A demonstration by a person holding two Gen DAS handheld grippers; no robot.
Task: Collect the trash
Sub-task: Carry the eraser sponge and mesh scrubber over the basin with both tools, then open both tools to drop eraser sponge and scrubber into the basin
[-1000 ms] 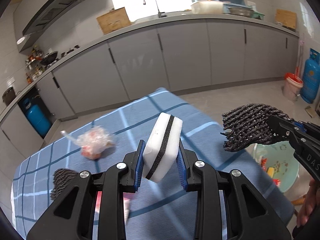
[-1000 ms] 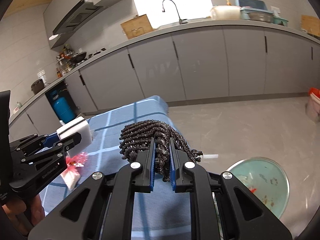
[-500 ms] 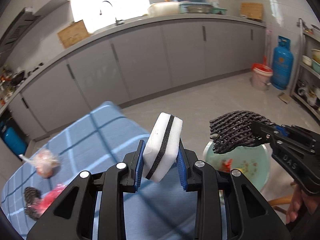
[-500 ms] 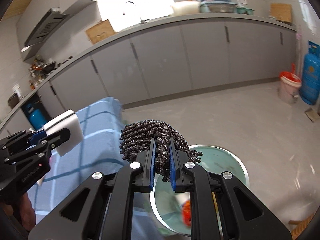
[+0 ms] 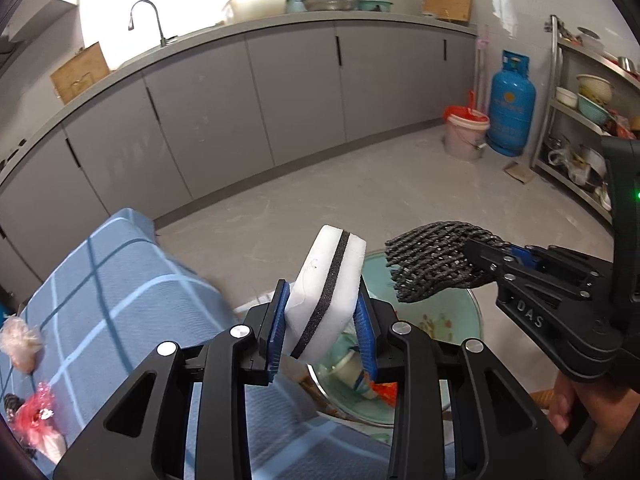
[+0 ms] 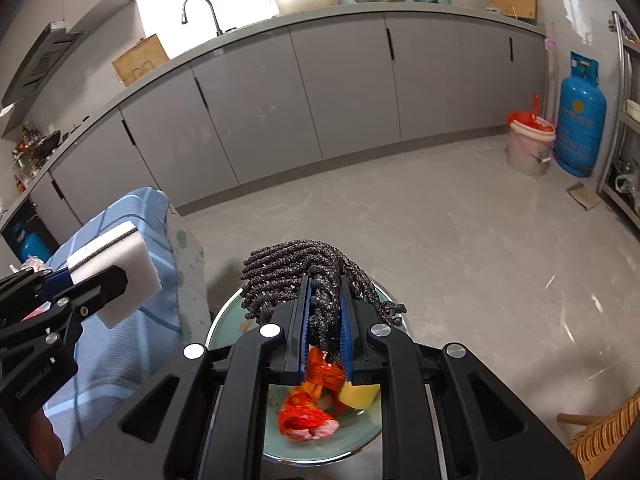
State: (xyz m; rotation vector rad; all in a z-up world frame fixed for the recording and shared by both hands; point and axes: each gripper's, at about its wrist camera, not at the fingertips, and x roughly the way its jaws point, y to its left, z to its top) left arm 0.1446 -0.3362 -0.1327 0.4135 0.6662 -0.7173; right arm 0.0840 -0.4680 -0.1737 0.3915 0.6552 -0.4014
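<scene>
Left gripper [image 5: 322, 322] fingers clamped on a white sponge [image 5: 326, 300] with a dark middle layer, just easing apart. Right gripper [image 6: 325, 330] fingers nearly closed on a black mesh scrubber [image 6: 308, 276]. Both poised over the green basin [image 6: 224, 320] beside the table [image 5: 120, 280], already holding red wrappers [image 6: 304, 420]. Still left on the blue checked cloth: a pink wrapper [image 5: 36, 408] and a pale crumpled bag [image 5: 20, 340].

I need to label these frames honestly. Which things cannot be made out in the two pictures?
- Basin contents: right wrist view, largely hidden behind the right gripper and black mesh scrubber.
- Trash on the blue cloth: left wrist view, blurred and cut by the frame's edge.
- Shelf items: too small.
</scene>
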